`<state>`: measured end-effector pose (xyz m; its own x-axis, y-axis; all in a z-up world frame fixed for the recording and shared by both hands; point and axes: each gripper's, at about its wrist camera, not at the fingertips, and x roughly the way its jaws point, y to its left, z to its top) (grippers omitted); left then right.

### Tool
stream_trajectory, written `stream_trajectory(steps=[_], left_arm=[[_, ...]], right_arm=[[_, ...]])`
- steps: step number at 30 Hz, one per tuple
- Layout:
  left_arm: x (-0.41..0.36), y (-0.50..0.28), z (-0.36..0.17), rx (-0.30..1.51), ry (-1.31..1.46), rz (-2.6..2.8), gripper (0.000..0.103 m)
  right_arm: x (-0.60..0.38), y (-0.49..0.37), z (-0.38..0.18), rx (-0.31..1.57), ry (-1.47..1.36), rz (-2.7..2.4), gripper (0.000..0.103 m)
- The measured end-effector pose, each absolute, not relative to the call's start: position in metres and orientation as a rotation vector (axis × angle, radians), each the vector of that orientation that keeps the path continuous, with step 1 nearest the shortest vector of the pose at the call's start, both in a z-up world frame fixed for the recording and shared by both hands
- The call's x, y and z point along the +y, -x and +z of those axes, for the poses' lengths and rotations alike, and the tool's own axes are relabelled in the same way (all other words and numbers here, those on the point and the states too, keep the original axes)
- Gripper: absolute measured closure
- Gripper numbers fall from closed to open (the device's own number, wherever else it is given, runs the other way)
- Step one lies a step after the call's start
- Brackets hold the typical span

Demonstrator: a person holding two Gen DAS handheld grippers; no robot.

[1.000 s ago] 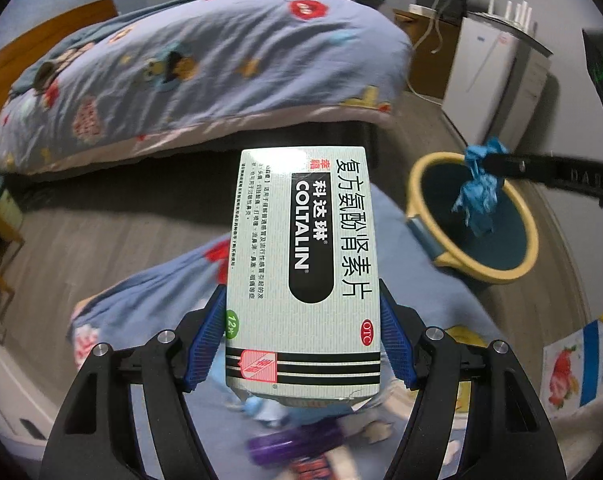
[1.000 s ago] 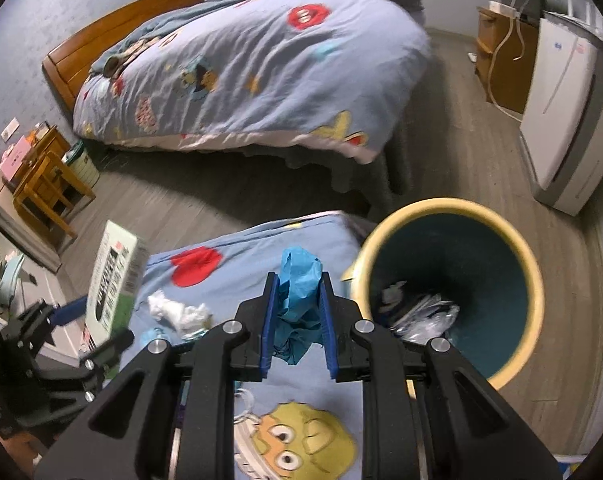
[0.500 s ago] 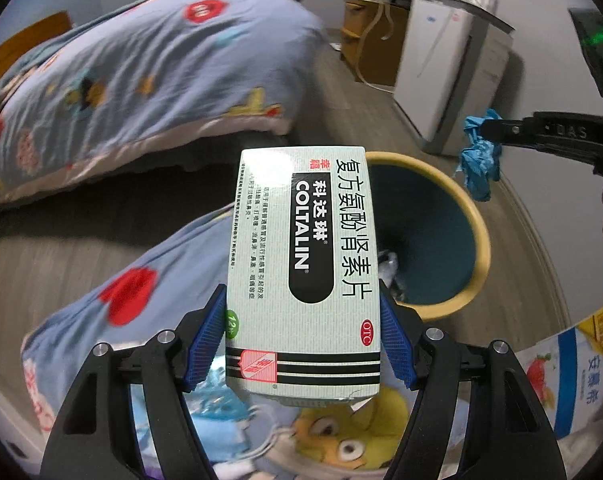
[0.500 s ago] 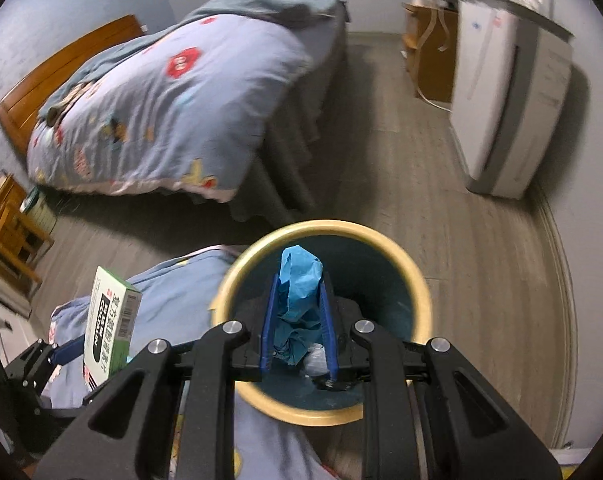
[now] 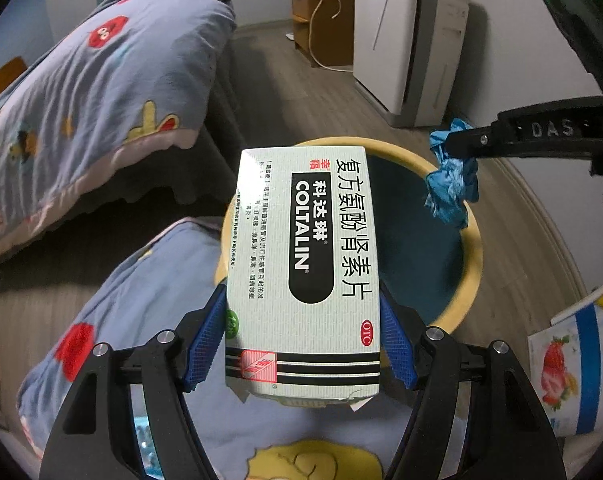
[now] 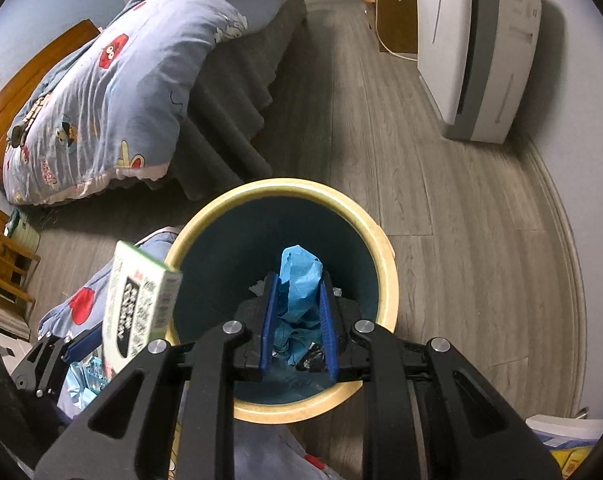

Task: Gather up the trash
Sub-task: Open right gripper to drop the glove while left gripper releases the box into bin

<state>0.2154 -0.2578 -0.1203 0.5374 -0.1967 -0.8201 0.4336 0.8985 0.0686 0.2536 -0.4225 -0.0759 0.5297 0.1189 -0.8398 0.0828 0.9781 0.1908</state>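
A white and green cardboard medicine box (image 5: 301, 272) is clamped between the blue pads of the left tool (image 5: 303, 344), held upright just in front of the round yellow-rimmed waste bin with a dark teal interior (image 6: 385, 256). A crumpled blue plastic scrap (image 6: 299, 284) is pinched in the right tool (image 6: 299, 326), whose jaws are nearly together, directly over the bin's mouth. Some crumpled rubbish is already seen at the bottom of the bin — so part of the collecting appears done. Both held pieces are not yet released, and more litter (image 6: 81, 380) is glimpsed on the blue patterned cloth (image 5: 149, 280) beside the bin — that is judged to remain.
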Motion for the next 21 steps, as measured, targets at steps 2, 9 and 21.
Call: stream_trajectory(steps=[2,9,21], left_arm=[[-0.261,-0.219,-0.123,0.931,-0.282,-0.379,0.032],[-0.268,-0.223,-0.131,0.924,-0.297,-0.385,0.031],[-0.257,-0.218,-0.124,0.899,-0.284,-0.376,0.016]], right_arm=[[-0.42,-0.255,-0.076,1.01,-0.226,0.03,0.083],[-0.422,-0.255,-0.078,1.0,-0.241,0.02,0.071],[-0.427,-0.254,-0.072,0.968,-0.288,-0.008,0.024]])
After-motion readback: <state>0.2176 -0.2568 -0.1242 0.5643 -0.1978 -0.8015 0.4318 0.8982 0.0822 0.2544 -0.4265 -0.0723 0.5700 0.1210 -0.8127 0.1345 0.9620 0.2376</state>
